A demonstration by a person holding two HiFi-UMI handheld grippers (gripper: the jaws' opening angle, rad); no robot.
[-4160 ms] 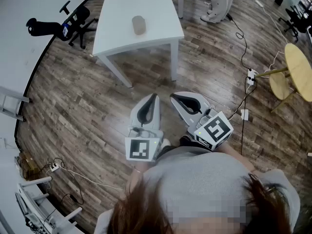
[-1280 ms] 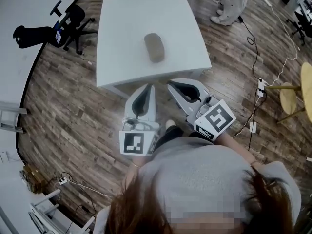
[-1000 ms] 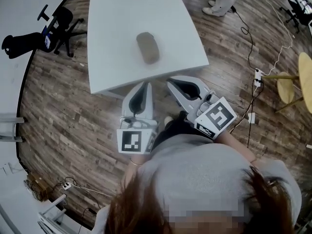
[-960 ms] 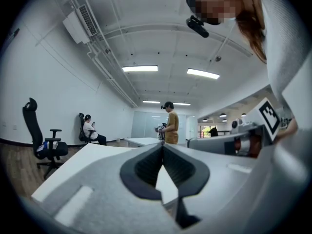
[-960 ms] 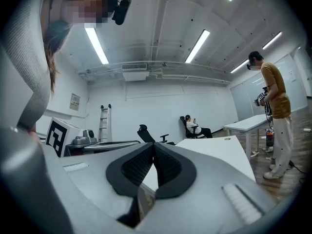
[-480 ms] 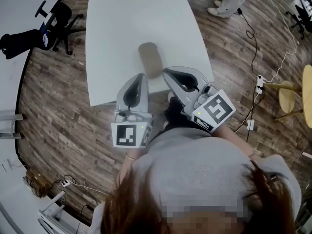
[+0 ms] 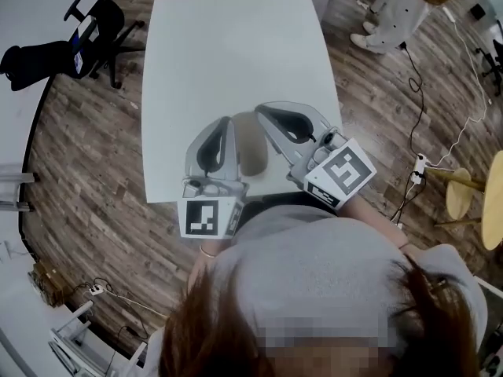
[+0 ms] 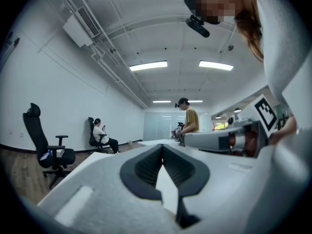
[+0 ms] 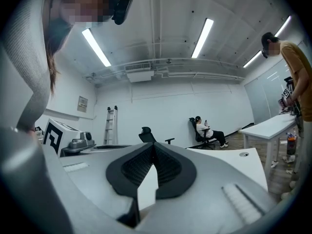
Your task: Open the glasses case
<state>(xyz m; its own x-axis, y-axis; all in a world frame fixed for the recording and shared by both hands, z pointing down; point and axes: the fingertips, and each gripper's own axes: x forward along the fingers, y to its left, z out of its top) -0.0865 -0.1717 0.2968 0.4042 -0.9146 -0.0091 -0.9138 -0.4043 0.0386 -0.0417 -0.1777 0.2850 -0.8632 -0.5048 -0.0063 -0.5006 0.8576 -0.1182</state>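
A taupe oval glasses case (image 7: 253,154) lies closed on the white table (image 7: 228,45), close to its near edge. My left gripper (image 7: 226,122) hovers just left of the case with its jaws shut and nothing in them. Just right of the case, my right gripper (image 7: 262,110) is also shut and empty. Both point level across the table. The left gripper view shows shut jaws (image 8: 162,146) and the right gripper (image 8: 229,139) alongside. The right gripper view shows shut jaws (image 9: 153,144) and the left gripper (image 9: 73,141). Neither gripper view shows the case.
A black office chair (image 7: 71,49) stands on the wood floor left of the table. A person (image 7: 397,10) stands past the table's far right corner. Cables and a power strip (image 7: 419,166) lie on the floor at right, near a round yellow stool (image 7: 464,195).
Both grippers have moved forward from over the floor to above the table's near edge. They now sit on either side of the case, still shut.
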